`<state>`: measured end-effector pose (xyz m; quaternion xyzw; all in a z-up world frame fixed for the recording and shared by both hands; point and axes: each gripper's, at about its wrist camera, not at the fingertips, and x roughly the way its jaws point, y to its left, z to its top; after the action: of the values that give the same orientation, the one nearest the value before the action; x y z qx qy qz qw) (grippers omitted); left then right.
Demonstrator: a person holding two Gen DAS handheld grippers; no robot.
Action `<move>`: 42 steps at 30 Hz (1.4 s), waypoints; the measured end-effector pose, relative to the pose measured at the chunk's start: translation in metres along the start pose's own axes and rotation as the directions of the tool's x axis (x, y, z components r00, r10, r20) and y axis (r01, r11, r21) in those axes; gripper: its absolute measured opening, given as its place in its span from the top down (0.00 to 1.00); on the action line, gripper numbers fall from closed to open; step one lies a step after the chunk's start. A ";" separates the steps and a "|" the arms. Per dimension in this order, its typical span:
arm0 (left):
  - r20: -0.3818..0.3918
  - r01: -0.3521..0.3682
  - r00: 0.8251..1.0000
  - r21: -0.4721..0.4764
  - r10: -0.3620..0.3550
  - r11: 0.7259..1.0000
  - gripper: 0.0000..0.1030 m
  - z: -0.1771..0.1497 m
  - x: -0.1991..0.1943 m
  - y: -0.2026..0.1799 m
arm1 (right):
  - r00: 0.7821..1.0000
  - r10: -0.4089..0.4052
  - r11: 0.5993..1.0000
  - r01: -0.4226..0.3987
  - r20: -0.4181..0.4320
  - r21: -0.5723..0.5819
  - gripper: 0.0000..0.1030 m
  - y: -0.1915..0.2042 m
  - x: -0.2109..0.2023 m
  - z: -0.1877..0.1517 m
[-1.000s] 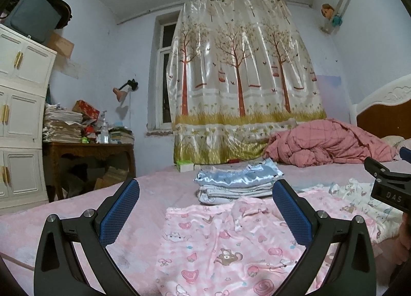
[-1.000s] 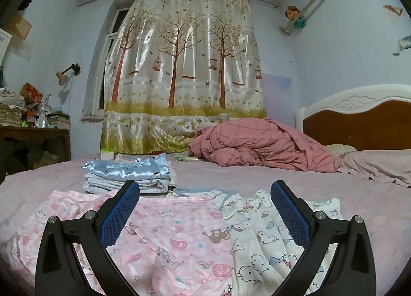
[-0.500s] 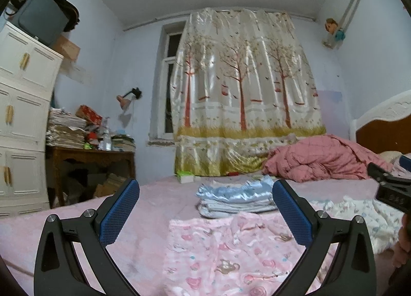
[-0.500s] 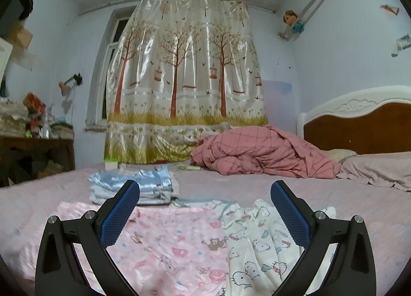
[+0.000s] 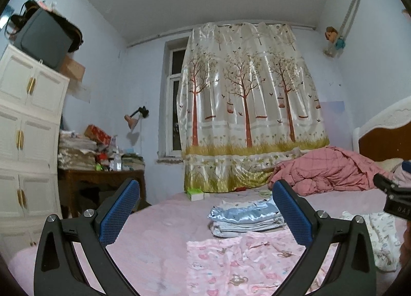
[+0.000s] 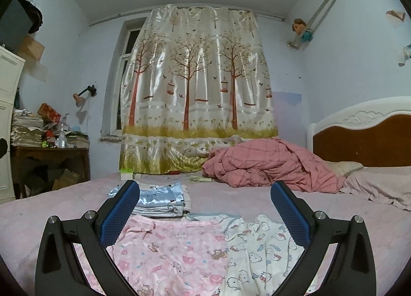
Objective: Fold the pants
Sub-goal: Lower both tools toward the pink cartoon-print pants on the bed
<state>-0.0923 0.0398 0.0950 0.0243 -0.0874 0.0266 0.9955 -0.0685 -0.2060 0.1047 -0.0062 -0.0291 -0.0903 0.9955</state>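
Pink pants point(image 6: 177, 252) lay flat on the bed point(image 6: 244, 201), unfolded; white pants point(image 6: 259, 249) just beside them. A folded stack point(image 6: 161, 199) sat behind. Left tongs point(image 5: 205, 215) and right tongs point(image 6: 204, 212) were spread, empty, above the cloth. Folding looked unstarted on these.

Tree-print curtain point(image 6: 197, 90), rumpled pink quilt point(image 6: 272, 165), white cabinet point(image 5: 25, 141)

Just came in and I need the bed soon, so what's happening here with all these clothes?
A person is folding laundry on the bed with two handheld grippers. The left gripper and right gripper are both open and hold nothing. Pink printed pants lie spread flat in front, unfolded, a white cat-print garment beside them. A folded stack sits behind.
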 end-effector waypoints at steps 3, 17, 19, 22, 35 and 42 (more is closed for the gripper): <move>-0.005 -0.006 1.000 0.021 0.006 1.000 0.00 -0.004 -0.001 0.001 | 1.000 0.007 1.000 -0.007 0.003 -0.019 0.01 -0.003 -0.006 0.005; -0.189 0.000 0.982 0.103 0.020 0.995 0.00 -0.057 0.018 -0.016 | 0.991 -0.005 0.996 0.016 -0.133 0.082 0.01 -0.036 0.019 -0.028; -0.226 -0.011 0.973 0.103 0.034 0.995 0.00 -0.066 0.023 -0.014 | 0.987 0.004 0.995 0.013 -0.162 0.103 0.01 -0.040 0.025 -0.034; -0.309 -0.012 0.950 0.066 0.032 0.998 0.00 -0.081 0.034 -0.005 | 0.980 0.009 0.993 0.014 -0.197 0.115 0.01 -0.046 0.031 -0.040; -0.617 0.026 0.777 -0.166 -0.124 0.986 0.14 -0.133 0.076 0.027 | 0.894 0.140 0.977 -0.055 -0.425 0.207 0.15 -0.050 0.076 -0.076; -0.763 0.017 0.617 -0.229 -0.190 0.973 0.28 -0.160 0.088 0.021 | 0.720 0.279 0.952 -0.123 -0.636 0.279 0.36 -0.035 0.098 -0.109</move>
<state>0.0205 0.0737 -0.0458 -0.0841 0.3522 -0.0320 0.9316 0.0281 -0.2599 0.0019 0.1319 0.3205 0.0264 0.9376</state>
